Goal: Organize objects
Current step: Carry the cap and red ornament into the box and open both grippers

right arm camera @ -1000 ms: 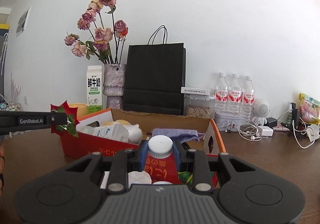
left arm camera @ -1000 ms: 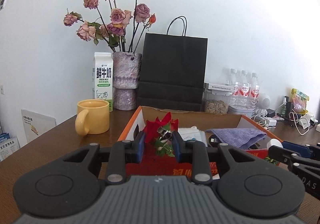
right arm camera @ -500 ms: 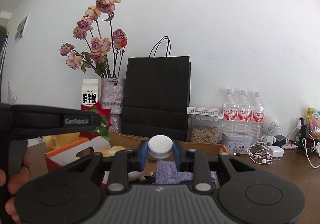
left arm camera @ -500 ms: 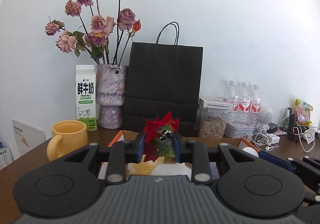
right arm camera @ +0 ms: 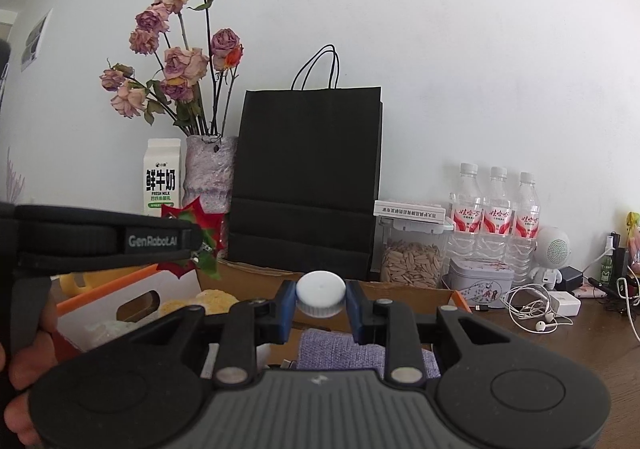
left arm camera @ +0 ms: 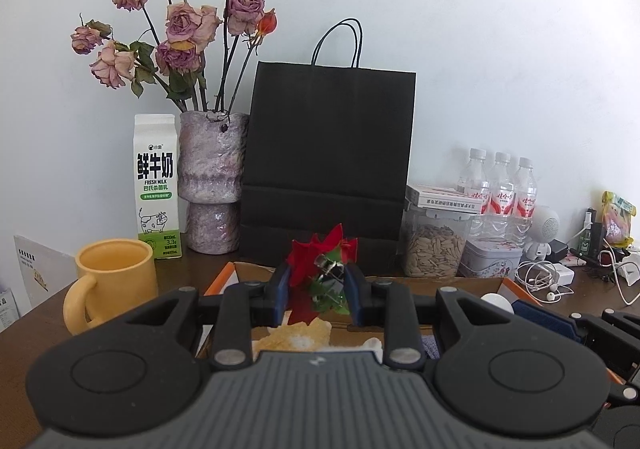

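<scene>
The left gripper (left arm camera: 316, 291) was clamped on a red flower clip (left arm camera: 322, 273), holding it in the air above the near side of the cardboard box (left arm camera: 460, 283). The right gripper (right arm camera: 321, 303) was clamped on the white cap of a bottle (right arm camera: 321, 293), also lifted over the box. Inside the box lay a purple cloth (right arm camera: 340, 347) and some yellow pieces (left arm camera: 294, 335). A yellow mug (left arm camera: 114, 281) stood near the table's left edge; a milk carton (left arm camera: 156, 185), a vase (left arm camera: 212, 177) and a black paper bag (left arm camera: 328, 153) lined the back edge against the wall.
</scene>
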